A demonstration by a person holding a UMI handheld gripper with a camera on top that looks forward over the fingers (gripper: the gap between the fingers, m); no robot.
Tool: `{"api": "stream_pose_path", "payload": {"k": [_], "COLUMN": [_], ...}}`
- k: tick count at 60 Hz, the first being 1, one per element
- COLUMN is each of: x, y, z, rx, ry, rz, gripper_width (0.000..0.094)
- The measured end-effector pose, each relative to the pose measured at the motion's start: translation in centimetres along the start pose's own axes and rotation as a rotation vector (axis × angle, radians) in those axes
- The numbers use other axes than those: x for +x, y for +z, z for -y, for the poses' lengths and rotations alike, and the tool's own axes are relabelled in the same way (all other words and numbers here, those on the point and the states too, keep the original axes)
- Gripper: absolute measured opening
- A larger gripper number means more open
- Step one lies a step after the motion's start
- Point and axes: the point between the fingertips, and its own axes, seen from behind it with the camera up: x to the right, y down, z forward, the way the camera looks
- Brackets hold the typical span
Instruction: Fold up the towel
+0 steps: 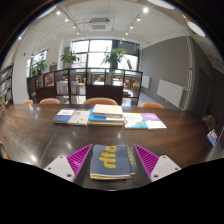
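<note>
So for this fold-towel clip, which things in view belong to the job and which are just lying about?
Job:
- folded grey towel with yellow marks, lying between the open fingers
- gripper, pink pads either side of the towel
- wooden table it lies on

Lying about:
- books and magazines in a row beyond the towel
- chairs
- potted plants by the windows

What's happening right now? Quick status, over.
Tool open, folded grey towel between its fingers on the wooden table. Towel lies flat, yellow marking up. Books beyond, nothing in the way.
</note>
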Motion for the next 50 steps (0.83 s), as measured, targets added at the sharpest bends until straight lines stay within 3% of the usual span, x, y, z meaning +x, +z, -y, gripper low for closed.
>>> {"api": "stream_pose_path", "payload": {"k": [23, 50], "x": [-5.9, -7.6], "y": [-11.3, -13.6], "z": [-4.5, -5.8], "rx": [-0.009, -0.022], "ry": [0.035, -0.031], "rz": [0.026, 0.032], "gripper_width": [0.0812, 0.0807]}}
